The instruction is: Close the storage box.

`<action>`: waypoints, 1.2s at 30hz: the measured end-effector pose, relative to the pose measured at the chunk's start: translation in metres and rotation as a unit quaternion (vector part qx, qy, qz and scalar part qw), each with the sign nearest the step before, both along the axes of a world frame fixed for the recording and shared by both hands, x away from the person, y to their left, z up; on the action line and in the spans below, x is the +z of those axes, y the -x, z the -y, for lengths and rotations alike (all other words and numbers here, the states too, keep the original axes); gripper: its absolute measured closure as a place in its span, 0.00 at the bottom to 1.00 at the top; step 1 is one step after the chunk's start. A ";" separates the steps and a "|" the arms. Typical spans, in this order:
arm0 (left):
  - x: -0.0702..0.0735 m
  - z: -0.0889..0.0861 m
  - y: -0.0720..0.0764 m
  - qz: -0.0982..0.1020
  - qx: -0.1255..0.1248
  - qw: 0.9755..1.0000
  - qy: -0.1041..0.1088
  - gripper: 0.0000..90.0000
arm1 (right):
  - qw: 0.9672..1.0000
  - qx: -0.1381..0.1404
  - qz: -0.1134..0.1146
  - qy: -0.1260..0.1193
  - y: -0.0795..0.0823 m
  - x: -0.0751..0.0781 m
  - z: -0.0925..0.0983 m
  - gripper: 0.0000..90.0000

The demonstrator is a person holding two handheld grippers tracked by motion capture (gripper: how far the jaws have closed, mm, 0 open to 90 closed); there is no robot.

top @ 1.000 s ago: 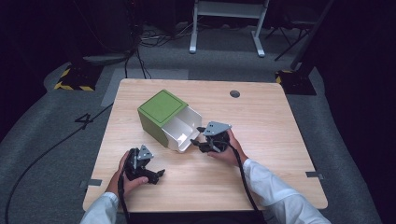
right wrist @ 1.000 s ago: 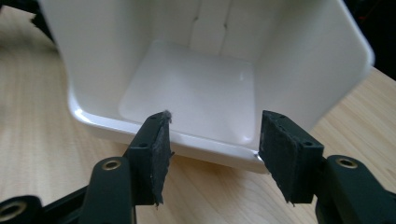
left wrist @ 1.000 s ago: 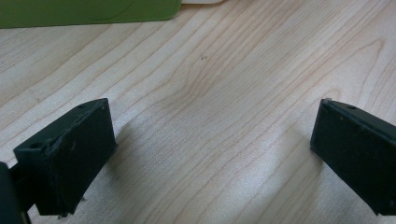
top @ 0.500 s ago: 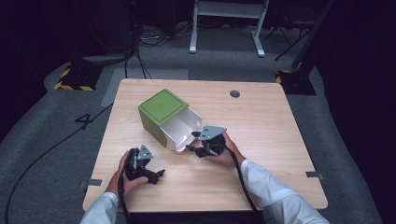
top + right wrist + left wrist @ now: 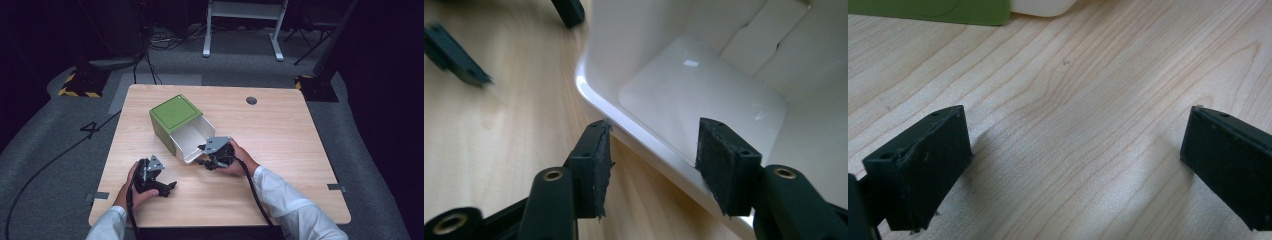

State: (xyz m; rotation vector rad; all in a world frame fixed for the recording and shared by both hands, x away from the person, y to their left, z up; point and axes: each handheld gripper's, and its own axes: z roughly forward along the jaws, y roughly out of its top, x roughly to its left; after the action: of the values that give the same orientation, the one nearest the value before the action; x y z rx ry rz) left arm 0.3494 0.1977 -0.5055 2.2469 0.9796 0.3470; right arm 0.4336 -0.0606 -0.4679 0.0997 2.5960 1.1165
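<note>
A green box [image 5: 175, 114] lies on the wooden table [image 5: 280, 130] with its white drawer [image 5: 192, 140] pulled out toward me. My right gripper [image 5: 202, 155] is open at the drawer's front wall. In the right gripper view the right gripper [image 5: 654, 145] straddles the white rim, one jaw outside and one inside the empty drawer [image 5: 704, 95]. My left gripper [image 5: 167, 187] rests near the table's front left, open, holding nothing. In the left gripper view the left gripper [image 5: 1075, 160] has bare wood between its jaws, with the green box [image 5: 928, 10] and the drawer [image 5: 1043, 6] beyond.
A round cable hole [image 5: 251, 100] sits at the table's far right. Cables trail from both grippers over the front edge. A white stand [image 5: 242, 20] and floor cables lie beyond the table. Bare wood spreads to the right of the drawer.
My right gripper has shifted slightly left, onto the drawer's front wall. The left gripper and the green box have not moved.
</note>
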 end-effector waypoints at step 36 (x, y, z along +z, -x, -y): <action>0.000 0.000 0.000 0.000 0.000 1.000 0.000 0.00 | 0.997 -0.074 0.004 0.006 -0.046 0.014 -0.029 0.78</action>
State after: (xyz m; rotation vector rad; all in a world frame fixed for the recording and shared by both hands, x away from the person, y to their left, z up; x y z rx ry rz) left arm 0.3495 0.1977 -0.5055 2.2472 0.9790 0.3474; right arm 0.4797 -0.0316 -0.4534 0.2781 2.5418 1.0458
